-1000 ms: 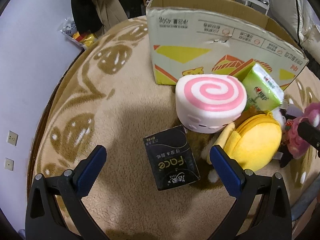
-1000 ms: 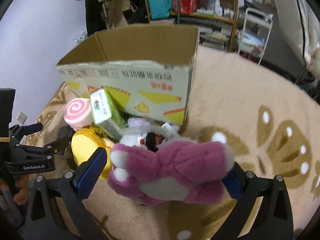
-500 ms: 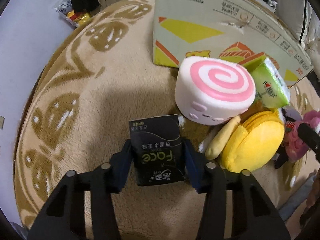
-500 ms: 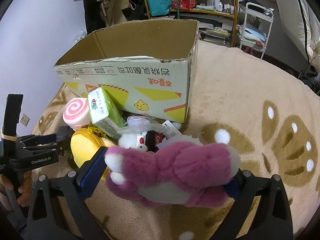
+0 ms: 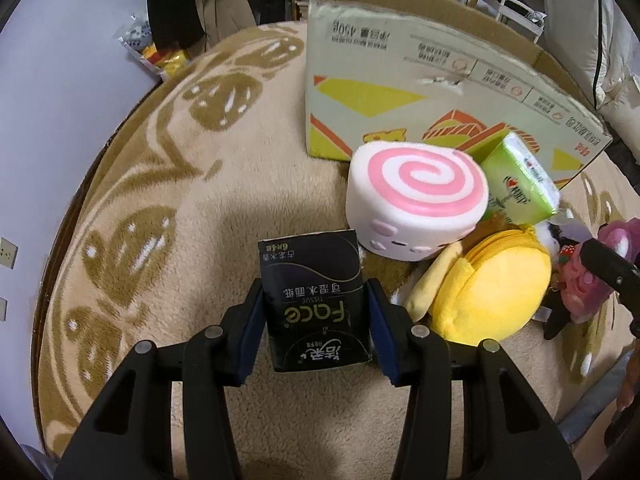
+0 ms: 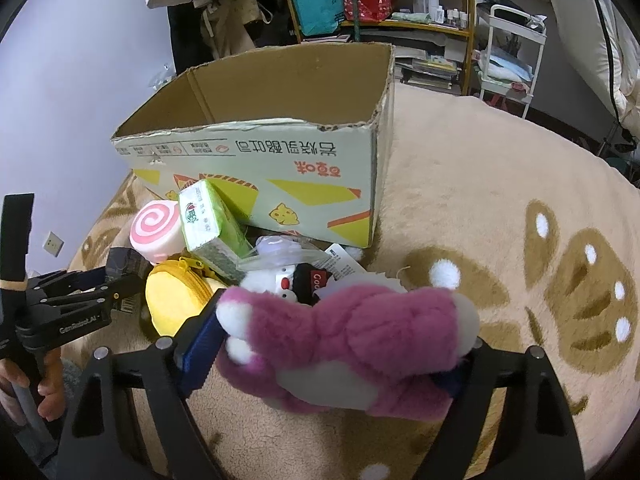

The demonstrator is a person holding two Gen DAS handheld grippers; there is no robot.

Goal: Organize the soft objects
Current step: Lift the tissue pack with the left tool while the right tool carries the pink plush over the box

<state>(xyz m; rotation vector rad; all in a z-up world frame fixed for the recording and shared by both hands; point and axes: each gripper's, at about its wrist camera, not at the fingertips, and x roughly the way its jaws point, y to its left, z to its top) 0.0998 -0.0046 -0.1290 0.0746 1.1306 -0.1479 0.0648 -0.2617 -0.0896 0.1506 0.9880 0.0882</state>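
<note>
My left gripper [image 5: 316,328] is shut on a black tissue pack [image 5: 314,300] and holds it just above the beige rug. My right gripper [image 6: 332,344] is shut on a pink plush bear [image 6: 352,340], lifted in front of the open cardboard box [image 6: 260,160]. Against the box [image 5: 440,92] lie a pink swirl cushion [image 5: 416,204], a green tissue pack [image 5: 520,184] and a yellow round plush [image 5: 492,292]. A white and black plush [image 6: 288,276] lies behind the bear.
The box interior looks empty as far as I can see it. The patterned rug [image 6: 520,220] spreads to the right. A shelf [image 6: 380,12] and a white cart [image 6: 512,56] stand behind it. A wall runs along the left, with a snack bag [image 5: 152,52] at its foot.
My left gripper has closed on the black tissue pack and raised it slightly. My right gripper has tightened on the pink bear and lifted it higher toward the box.
</note>
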